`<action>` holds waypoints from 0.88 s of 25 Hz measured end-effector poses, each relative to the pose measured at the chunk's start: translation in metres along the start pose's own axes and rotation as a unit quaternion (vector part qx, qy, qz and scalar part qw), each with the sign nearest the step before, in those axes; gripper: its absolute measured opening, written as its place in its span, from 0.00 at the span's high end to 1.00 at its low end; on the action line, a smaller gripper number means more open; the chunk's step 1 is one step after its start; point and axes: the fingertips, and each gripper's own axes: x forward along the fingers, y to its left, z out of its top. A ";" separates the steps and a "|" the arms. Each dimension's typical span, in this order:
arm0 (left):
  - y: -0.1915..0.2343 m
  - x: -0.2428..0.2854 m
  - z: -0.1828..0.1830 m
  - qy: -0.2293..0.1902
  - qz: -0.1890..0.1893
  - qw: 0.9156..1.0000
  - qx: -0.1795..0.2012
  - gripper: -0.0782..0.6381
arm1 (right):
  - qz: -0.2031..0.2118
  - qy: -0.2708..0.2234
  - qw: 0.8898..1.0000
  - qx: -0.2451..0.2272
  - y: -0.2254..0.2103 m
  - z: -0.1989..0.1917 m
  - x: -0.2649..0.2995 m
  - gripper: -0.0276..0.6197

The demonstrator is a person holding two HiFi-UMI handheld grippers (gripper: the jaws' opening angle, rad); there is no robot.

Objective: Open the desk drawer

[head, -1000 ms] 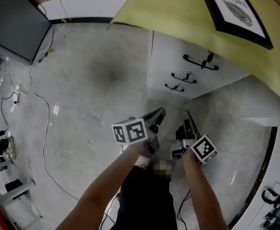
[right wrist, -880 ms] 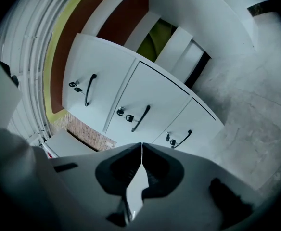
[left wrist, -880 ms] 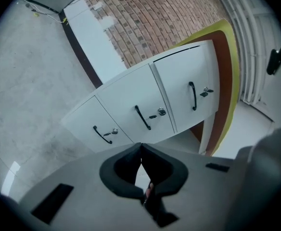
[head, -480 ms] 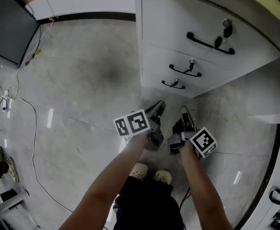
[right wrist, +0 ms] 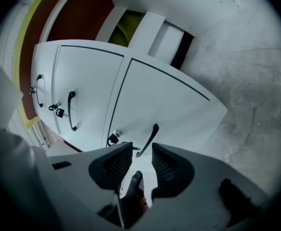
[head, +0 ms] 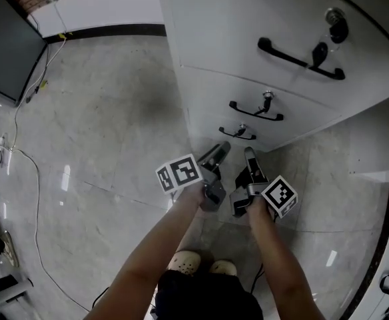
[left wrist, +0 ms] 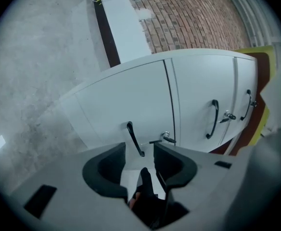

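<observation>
A white drawer cabinet point(head: 248, 39) has three stacked drawers with black handles. The bottom drawer's handle point(head: 238, 134) sits just above the floor, with a small key lock point(head: 242, 127) over it. My left gripper point(head: 220, 151) and right gripper point(head: 250, 153) hover side by side a little short of that drawer. Both point at it without touching it. The left gripper point(left wrist: 139, 150) has just been opening its jaws; nothing is between them, and the bottom handle point(left wrist: 134, 138) shows beyond the gap. The right gripper point(right wrist: 139, 157) is open, with the same handle point(right wrist: 149, 139) ahead of its gap.
The middle handle point(head: 256, 112) and the top handle point(head: 301, 59), which has a key hanging from it, are higher on the cabinet. The floor point(head: 101, 132) is grey polished stone. Cables point(head: 21, 172) trail at the left, below a dark panel point(head: 8, 39). The person's feet point(head: 198, 265) stand behind the grippers.
The view and both grippers have dropped toward the floor and come closer to the cabinet. The drawers now fill the upper right, and the grippers sit level with the bottom drawer.
</observation>
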 end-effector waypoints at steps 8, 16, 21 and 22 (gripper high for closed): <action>0.021 0.032 0.021 -0.035 -0.018 0.998 -0.051 0.65 | 0.015 -0.033 0.997 0.068 -0.023 0.013 0.040 0.76; 0.018 0.044 0.020 -0.013 -0.066 0.998 -0.018 0.81 | 0.079 -0.048 0.991 0.094 -0.020 0.012 0.045 0.86; 0.018 0.045 0.022 -0.024 -0.077 0.996 -0.030 0.83 | 0.088 -0.049 0.991 0.091 -0.023 0.014 0.047 0.89; 0.018 0.045 0.023 -0.025 -0.073 0.997 -0.028 0.83 | 0.085 -0.045 0.991 0.090 -0.023 0.014 0.048 0.89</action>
